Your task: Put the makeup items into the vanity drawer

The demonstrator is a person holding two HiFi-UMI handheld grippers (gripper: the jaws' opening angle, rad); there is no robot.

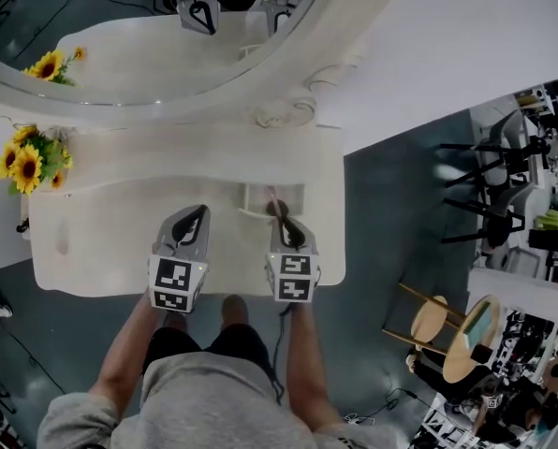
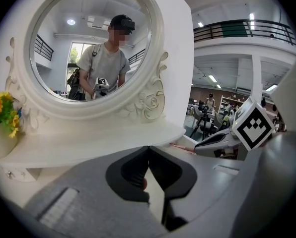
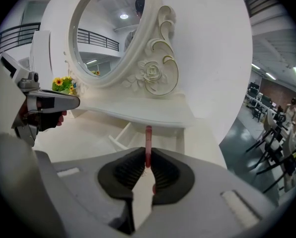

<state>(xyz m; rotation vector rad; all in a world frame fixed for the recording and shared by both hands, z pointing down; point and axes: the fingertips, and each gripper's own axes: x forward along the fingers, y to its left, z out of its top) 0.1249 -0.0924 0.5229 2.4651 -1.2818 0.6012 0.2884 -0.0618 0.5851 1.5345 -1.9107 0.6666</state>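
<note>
My right gripper [image 3: 147,166] is shut on a slim pink makeup tube [image 3: 148,144] that sticks out forward past the jaw tips. In the head view the right gripper [image 1: 278,213] holds the tube [image 1: 271,197] over the small open drawer [image 1: 253,195] at the back of the white vanity top [image 1: 101,241]. The drawer's [image 3: 119,135] open front lies just ahead of the tube. My left gripper [image 1: 201,213] hovers over the tabletop to the left of the drawer. Its jaws [image 2: 148,148] meet at the tips with nothing between them.
An oval mirror [image 1: 157,54] in a carved white frame stands behind the drawer. A vase of sunflowers [image 1: 26,162] sits at the table's left end. On the floor to the right are a round wooden stool [image 1: 433,321] and black chairs [image 1: 490,190].
</note>
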